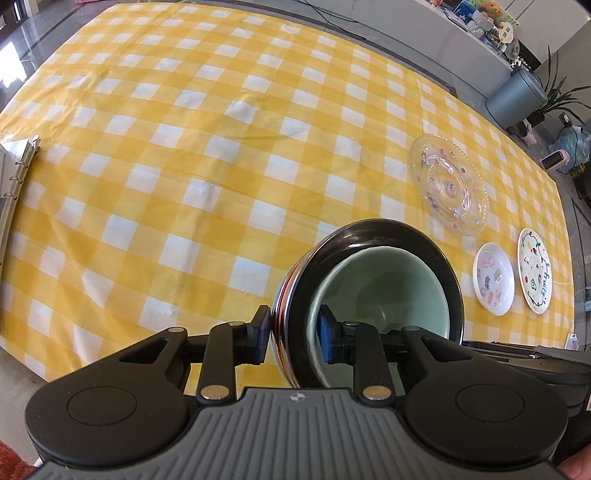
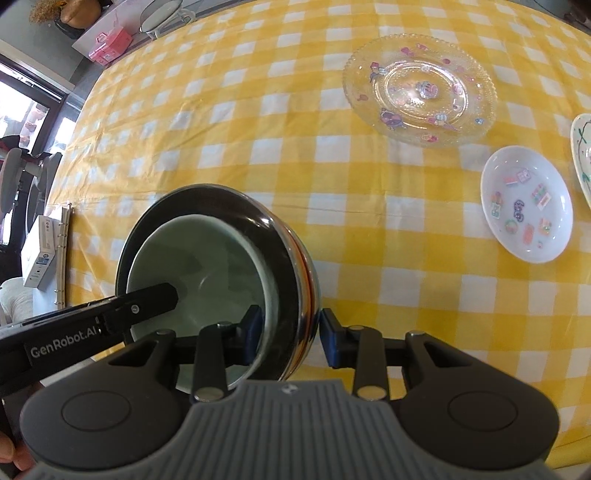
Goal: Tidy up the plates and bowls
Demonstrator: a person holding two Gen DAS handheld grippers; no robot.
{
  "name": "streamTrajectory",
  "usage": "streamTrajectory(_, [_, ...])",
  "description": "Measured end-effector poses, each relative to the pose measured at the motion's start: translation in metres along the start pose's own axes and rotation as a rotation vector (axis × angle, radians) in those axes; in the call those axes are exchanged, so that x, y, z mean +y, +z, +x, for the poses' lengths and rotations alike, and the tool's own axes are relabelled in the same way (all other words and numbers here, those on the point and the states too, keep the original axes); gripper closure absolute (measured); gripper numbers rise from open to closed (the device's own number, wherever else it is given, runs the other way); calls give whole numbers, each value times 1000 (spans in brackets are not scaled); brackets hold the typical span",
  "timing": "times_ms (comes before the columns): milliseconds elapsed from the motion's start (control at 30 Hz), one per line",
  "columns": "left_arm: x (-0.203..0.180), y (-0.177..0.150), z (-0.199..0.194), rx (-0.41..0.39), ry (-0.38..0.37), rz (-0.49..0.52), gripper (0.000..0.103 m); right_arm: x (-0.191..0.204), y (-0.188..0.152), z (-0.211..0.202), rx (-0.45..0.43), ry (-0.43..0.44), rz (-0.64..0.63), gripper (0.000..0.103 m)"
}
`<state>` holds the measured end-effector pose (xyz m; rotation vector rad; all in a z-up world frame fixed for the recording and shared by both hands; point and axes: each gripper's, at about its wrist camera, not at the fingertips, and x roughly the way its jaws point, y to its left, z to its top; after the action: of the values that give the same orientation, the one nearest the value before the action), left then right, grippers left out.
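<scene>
A yellow-and-white checked tablecloth (image 1: 207,155) covers a long table; beyond its far edge lie grey floor, a white sideboard (image 1: 436,33) crowded with small ornaments, a grey bin (image 1: 515,98) and a potted plant (image 1: 561,92). In the right wrist view a window (image 2: 26,110) and a desk chair (image 2: 22,173) stand past the table's end.

Two nested bowls, a pale green ceramic bowl (image 1: 384,291) inside a stainless steel bowl (image 1: 369,236), are held tilted above the cloth between both tools. The left gripper (image 1: 295,334) is partly closed across the near walls, one blue pad outside the steel, the other inside the green bowl. The right gripper (image 2: 291,332) clamps the opposite side of the same pair the same way, its pads on either side of the two walls. The left tool's finger crosses into the green bowl in the right wrist view.

Resting flat on the cloth, well apart from the bowls, are a clear glass plate (image 2: 419,88) with cartoon decals, a small white dish (image 2: 526,203) with stickers just beside it, and a white plate (image 1: 534,271) with painted fruit. A ring binder (image 1: 14,173) sits at the table's left edge.
</scene>
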<state>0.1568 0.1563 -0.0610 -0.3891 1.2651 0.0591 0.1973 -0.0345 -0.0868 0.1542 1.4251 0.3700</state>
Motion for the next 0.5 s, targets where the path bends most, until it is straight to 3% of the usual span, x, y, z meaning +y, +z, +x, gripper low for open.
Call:
streamTrajectory(200, [2,0,-5,-5,-10,-13,70,-2,-2,-4,-4,26,-9,63])
streamTrajectory(267, [0,0,-12,-31,2,4,59,-4,-4,-9,-10,34,-18,55])
streamTrajectory(333, [-3,-2,-19,-61,14,26,56,-6,-6,-17,-22,45,-34,55])
streamTrajectory(500, [-22,-9,-45,-171,11,98,54,-22,-15,-48,-81,98,-57,54])
